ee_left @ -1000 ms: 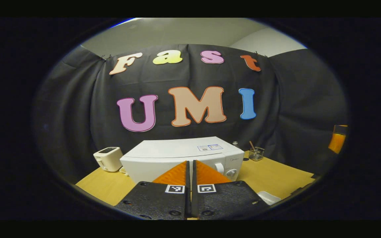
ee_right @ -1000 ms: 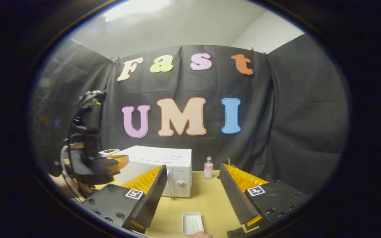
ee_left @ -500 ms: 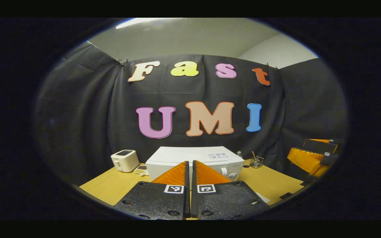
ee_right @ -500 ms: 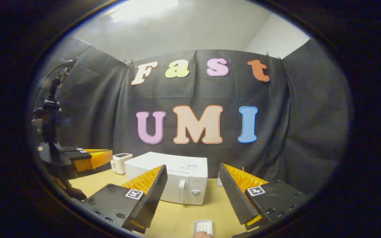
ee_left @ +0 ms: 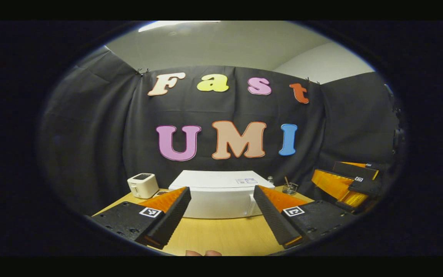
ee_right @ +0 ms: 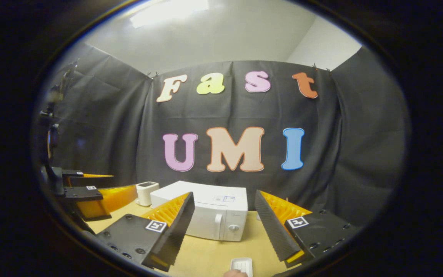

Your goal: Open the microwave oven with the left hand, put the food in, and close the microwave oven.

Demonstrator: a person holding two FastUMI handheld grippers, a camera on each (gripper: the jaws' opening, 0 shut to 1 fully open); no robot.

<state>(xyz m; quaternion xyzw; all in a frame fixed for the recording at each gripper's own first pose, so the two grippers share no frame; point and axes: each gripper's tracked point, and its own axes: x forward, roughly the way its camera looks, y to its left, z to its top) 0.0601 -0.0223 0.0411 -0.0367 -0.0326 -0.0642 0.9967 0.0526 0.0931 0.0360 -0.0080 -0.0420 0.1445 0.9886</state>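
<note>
Task stage: start, by my reading; nothing of the three steps looks done.

Microwave oven [ee_left: 221,194] sits on the far middle of the wooden table [ee_left: 221,236], against the booth wall. Door closed in both views; handle [ee_right: 218,222] and knob [ee_right: 233,228] on its right front, seen in the right gripper view.

Left gripper [ee_left: 221,215]: jaws spread wide, nothing between them, aimed at the microwave front but well short of it. No contact with door or handle.

Right gripper [ee_right: 224,227]: jaws likewise wide apart and empty, hanging above the near table edge.

Food: a small white tray [ee_right: 241,265] lies on the near table edge, below the right gripper, well apart from the oven. Contents too small to tell. Not grasped.

Other items: toaster [ee_left: 143,185] left of the oven, small glass [ee_left: 290,188] on its right.

Remaining, as judged: reach handle with left gripper, pull door open, pick up tray, place inside, shut door.
</note>
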